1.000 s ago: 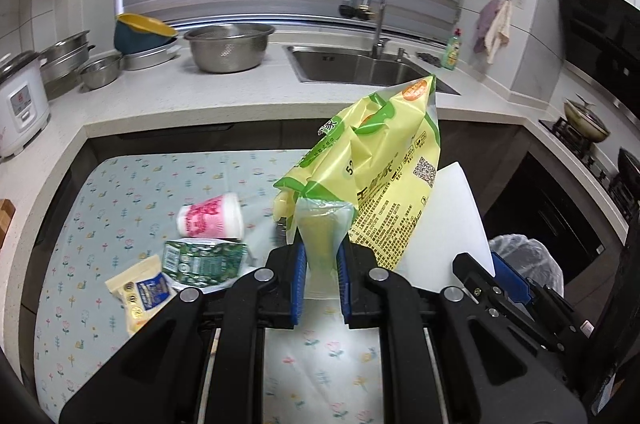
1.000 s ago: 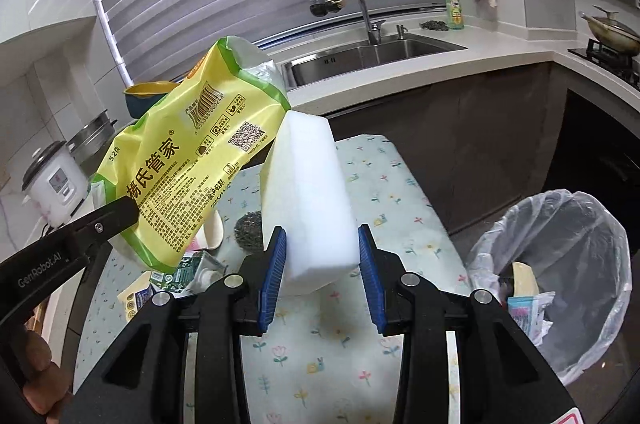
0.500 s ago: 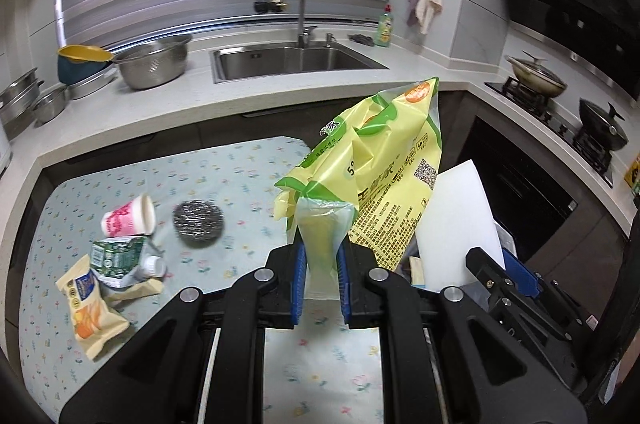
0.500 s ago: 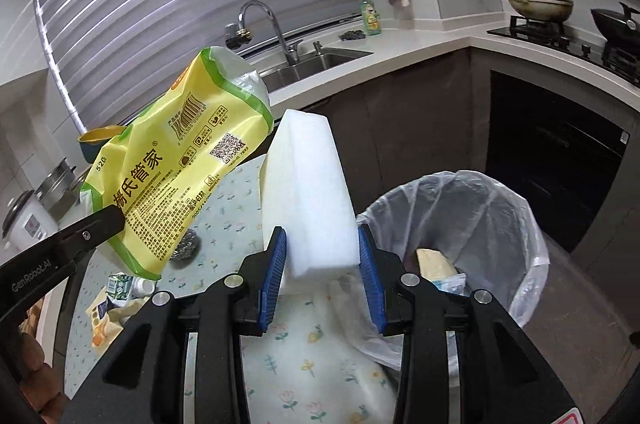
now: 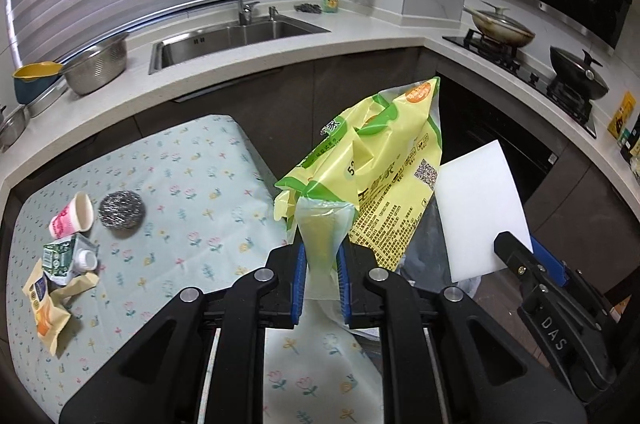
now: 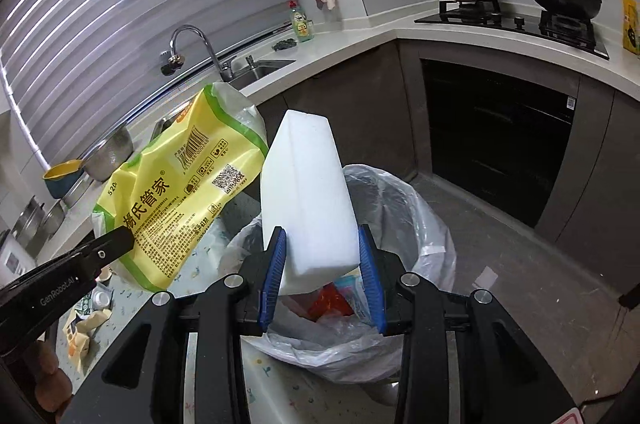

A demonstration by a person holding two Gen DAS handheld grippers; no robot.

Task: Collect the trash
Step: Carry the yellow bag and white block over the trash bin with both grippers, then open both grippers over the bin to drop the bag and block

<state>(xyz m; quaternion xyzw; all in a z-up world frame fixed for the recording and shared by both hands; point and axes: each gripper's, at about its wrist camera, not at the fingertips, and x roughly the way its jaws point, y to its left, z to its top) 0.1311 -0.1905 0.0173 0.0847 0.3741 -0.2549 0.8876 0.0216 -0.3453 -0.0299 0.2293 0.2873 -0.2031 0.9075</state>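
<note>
My left gripper [image 5: 320, 256] is shut on a yellow and green plastic bag [image 5: 372, 163], held up past the table's right edge; the bag also shows in the right wrist view [image 6: 180, 191]. My right gripper [image 6: 322, 260] is shut on a white foam block [image 6: 308, 191], held over a trash bin lined with a clear bag [image 6: 416, 224] that holds some trash. The block also shows in the left wrist view [image 5: 480, 207]. On the table lie a pink paper cup [image 5: 72, 216], a steel scourer [image 5: 121, 210], a green carton [image 5: 66, 260] and a yellow snack wrapper [image 5: 44, 308].
The table has a floral cloth [image 5: 192, 191]. Behind it run the counter with a sink [image 5: 232, 35], a steel colander [image 5: 96, 63] and a blue and yellow bowl [image 5: 32, 83]. A stove with pans [image 5: 532, 51] and dark cabinets [image 6: 496, 135] are at the right.
Both grippers have swung right with their loads, off the table side toward the bin. The white block now hangs over the bin's opening. The table trash has slid to the far left.
</note>
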